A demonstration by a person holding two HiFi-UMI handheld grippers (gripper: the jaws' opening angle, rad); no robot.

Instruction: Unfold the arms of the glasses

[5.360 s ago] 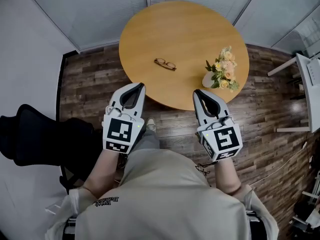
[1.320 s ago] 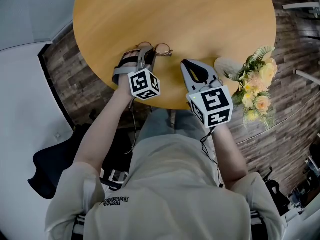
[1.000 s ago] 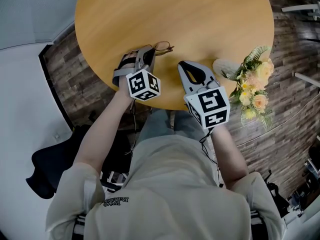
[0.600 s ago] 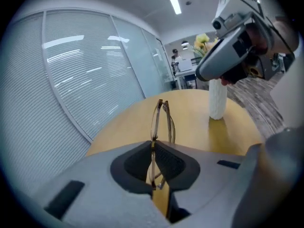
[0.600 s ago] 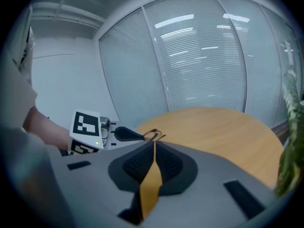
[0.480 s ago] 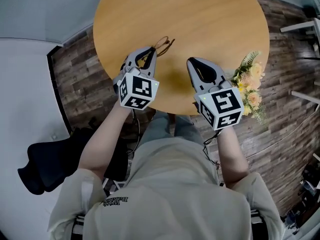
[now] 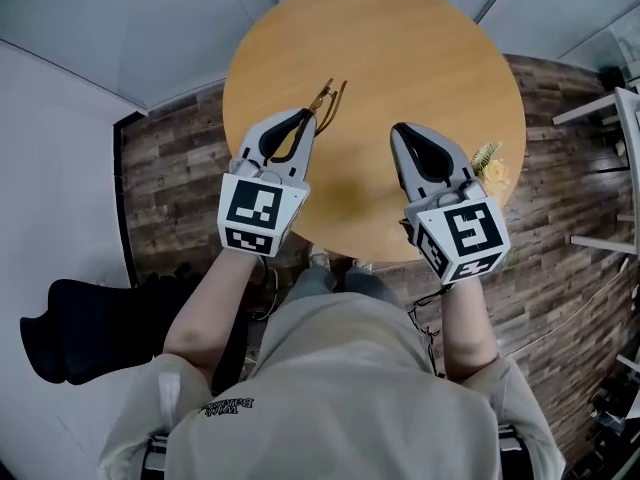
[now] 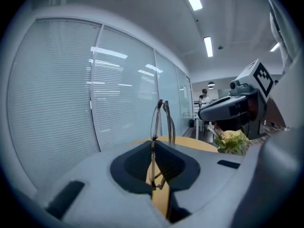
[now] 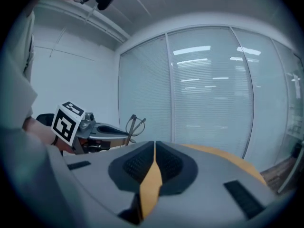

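Left gripper: the left gripper is clenched on the glasses. It pinches the thin frame right at its tips.
Glasses: they poke out past the tips and stand on edge. They are up in the air over the left side of the worktop and do not touch it.
Why held so: I think the frame is held up so the other gripper can get at an arm from the side. Flat on the worktop, the arms would be hard to catch.
Arms: they look folded in against the lenses, so the job is not done yet.
Right gripper: the right gripper is squeezed shut with nothing in it. It hangs beside the left one, a little apart, over the near right part of the worktop.
Why there: it looks ready to come across. It would need to open before it can take an arm.
Flowers: the flowers sit at the right edge of the worktop, partly hidden behind the right gripper. They are well apart from the glasses.
Watch out: the frame is thin and may twist or slip in the pinch.
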